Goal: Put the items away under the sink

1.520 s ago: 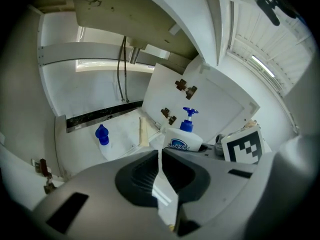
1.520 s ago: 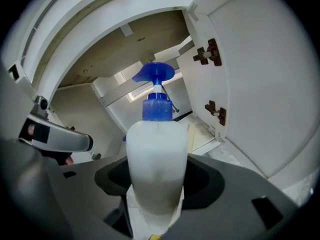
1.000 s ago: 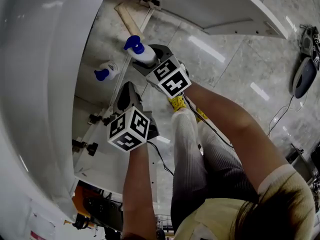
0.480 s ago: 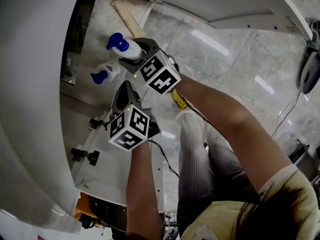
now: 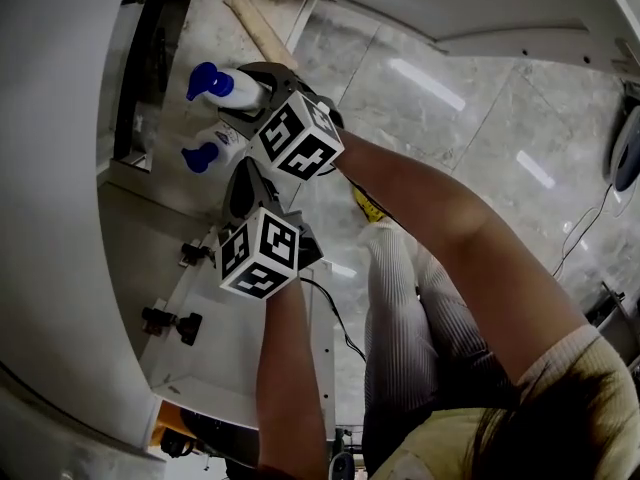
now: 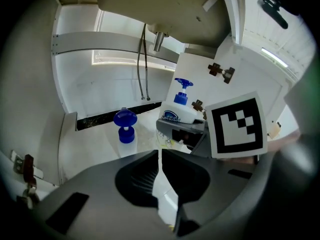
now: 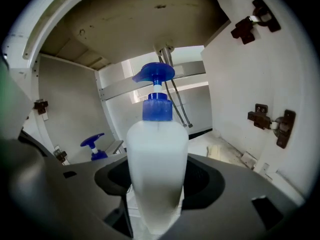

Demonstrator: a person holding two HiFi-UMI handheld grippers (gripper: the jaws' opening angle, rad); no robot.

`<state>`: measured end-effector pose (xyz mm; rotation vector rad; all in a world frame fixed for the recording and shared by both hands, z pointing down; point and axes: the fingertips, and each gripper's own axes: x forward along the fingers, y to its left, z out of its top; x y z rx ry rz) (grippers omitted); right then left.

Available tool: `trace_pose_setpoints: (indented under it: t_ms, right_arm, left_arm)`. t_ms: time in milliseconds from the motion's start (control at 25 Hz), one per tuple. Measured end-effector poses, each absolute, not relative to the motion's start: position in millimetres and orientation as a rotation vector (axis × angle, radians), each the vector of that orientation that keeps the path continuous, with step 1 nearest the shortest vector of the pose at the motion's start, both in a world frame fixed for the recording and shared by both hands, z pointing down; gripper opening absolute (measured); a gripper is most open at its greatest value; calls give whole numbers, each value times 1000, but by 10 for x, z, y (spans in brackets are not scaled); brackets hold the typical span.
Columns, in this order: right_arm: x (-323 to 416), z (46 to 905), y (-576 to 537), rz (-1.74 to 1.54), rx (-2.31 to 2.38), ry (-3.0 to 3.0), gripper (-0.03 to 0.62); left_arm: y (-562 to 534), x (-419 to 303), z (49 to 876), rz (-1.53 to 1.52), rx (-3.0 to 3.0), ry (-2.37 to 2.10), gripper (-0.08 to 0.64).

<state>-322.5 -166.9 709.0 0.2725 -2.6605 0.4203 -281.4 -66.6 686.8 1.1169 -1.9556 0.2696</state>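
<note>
A white spray bottle with a blue trigger head [image 5: 232, 88] is tilted in my right gripper [image 5: 258, 96], which is shut on its body [image 7: 157, 169] and holds it at the open under-sink cabinet [image 5: 140, 183]. A second blue-topped bottle [image 5: 208, 151] stands on the cabinet floor [image 6: 124, 127], to the held bottle's left in the right gripper view [image 7: 94, 145]. My left gripper [image 5: 244, 180] hovers just below the right one. Its jaws [image 6: 160, 156] are shut with nothing between them, and it points at the standing bottle.
The sink drain and two hoses [image 6: 145, 64] hang at the cabinet's back. Cabinet doors with dark hinges stand open on both sides [image 7: 270, 120] [image 5: 175, 320]. A wooden board [image 5: 258, 28] lies on the cabinet floor. The person's legs [image 5: 400, 308] are on the tiled floor behind.
The right gripper has carried the spray bottle leftward, deeper toward the cabinet and nearer the standing bottle. The left gripper has stayed about where it was.
</note>
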Motion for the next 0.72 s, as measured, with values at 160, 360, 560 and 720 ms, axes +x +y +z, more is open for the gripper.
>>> trace_pose_setpoints:
  t_ms: [160, 360, 560, 720]
  right_arm:
    - [-3338, 7103, -1720, 345, 280, -2693, 278]
    - [-3431, 7163, -1716, 269, 271, -2716, 278]
    - [-3502, 7176, -1740, 188, 285, -2763, 278]
    - [-3521, 7258, -1743, 151, 291, -2762, 278]
  left_arm:
    - [-665, -2835, 6889, 251, 1113, -1974, 55]
    - [-582, -2826, 6924, 239, 1108, -1991, 55]
    - [-565, -2825, 6994, 206, 1092, -1987, 55]
    - [-619, -2833, 6982, 188, 1110, -1999, 55]
